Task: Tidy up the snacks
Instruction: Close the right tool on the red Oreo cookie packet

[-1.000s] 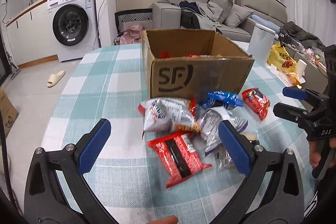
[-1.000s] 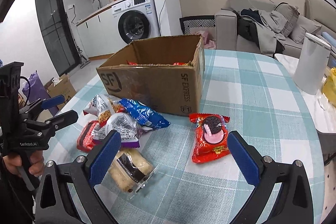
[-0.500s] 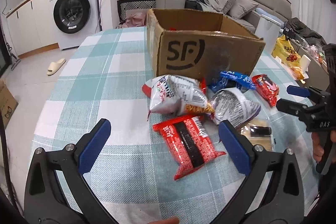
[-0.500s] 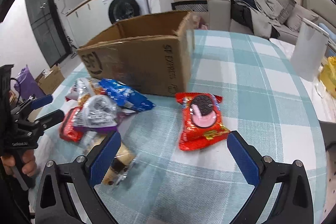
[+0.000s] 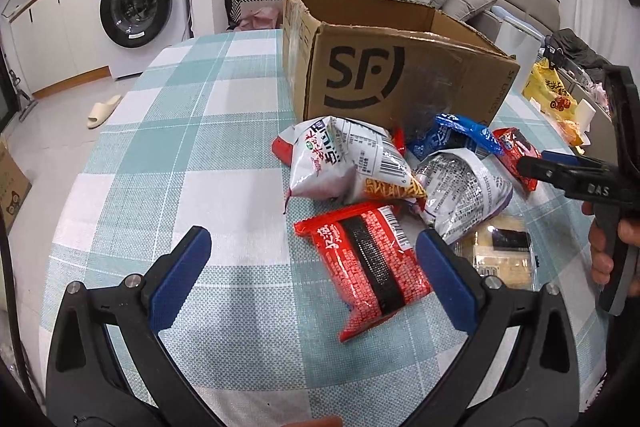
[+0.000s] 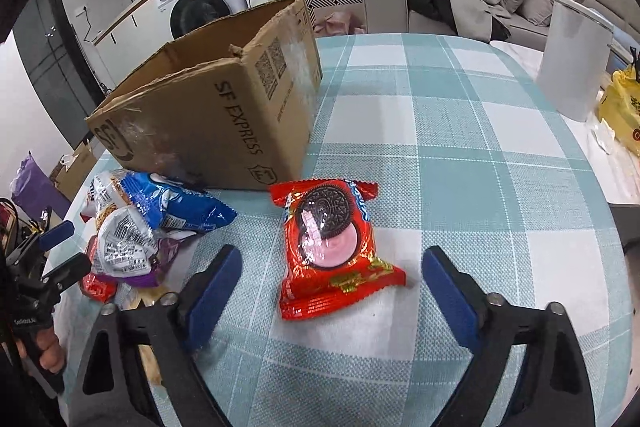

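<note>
The red Oreo packet [image 6: 332,247] lies at twelve o'clock between the right gripper's [image 6: 332,291] spread jaws, while the left gripper [image 5: 312,275] gapes beside a red noodle packet [image 5: 368,263].

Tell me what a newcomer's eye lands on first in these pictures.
The big SF cardboard box standing open on the checked tablecloth, with a heap of snack packets against its front. Apart from the heap, a red Oreo packet lies flat by the box's corner, just ahead of the open right tool. The open left tool points at a red-and-black packet.
</note>
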